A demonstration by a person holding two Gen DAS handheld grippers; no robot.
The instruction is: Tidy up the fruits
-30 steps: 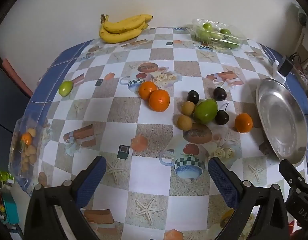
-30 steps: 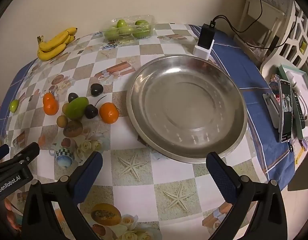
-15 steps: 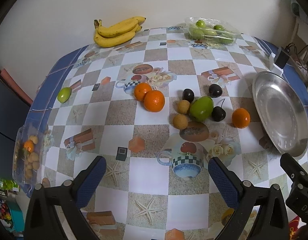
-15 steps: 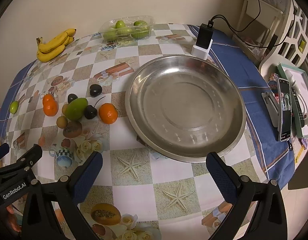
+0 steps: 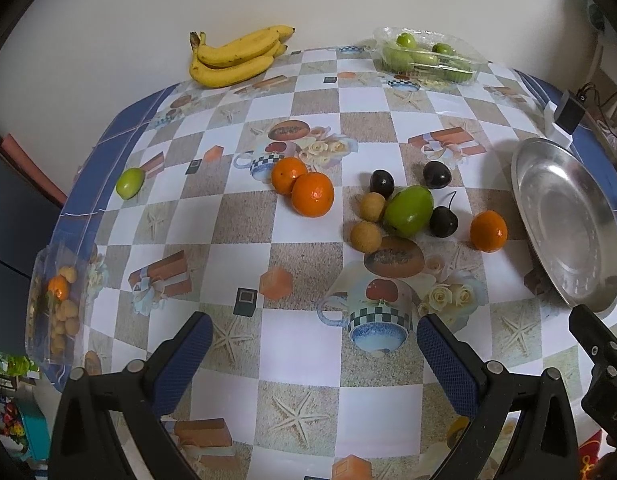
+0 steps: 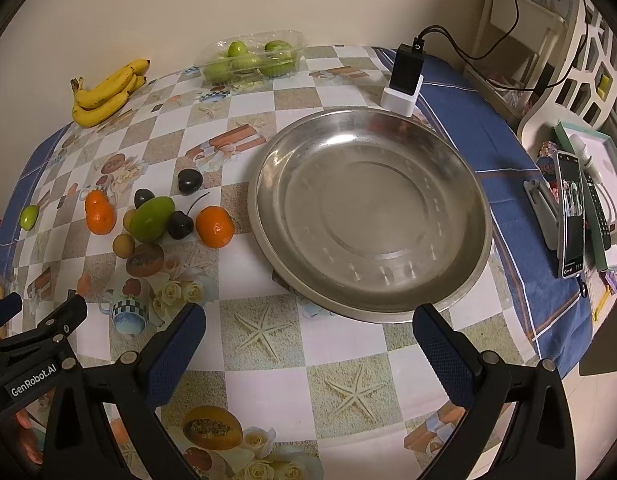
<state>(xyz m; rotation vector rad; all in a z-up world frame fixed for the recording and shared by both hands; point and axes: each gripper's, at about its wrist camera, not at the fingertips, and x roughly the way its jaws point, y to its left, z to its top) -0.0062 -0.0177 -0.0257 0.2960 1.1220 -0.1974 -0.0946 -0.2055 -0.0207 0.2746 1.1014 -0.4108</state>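
Both grippers, left (image 5: 312,354) and right (image 6: 308,344), gape empty; we next reach ahead-left of the right one for the round orange tangerine (image 6: 214,227) beside the empty round steel tray (image 6: 368,220).

Left wrist view: tray (image 5: 564,216) cut off at right edge. Box (image 5: 54,304) at table's left rim holds small fruits, possibly longans, blurred. Right wrist view: phone (image 6: 570,216) screen unreadable.

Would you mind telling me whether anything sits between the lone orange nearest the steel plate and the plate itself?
Nothing visible does. The orange lies beside the steel plate with only bare tablecloth between them; the dark cherry and green mango sit on its far side, away from the plate.
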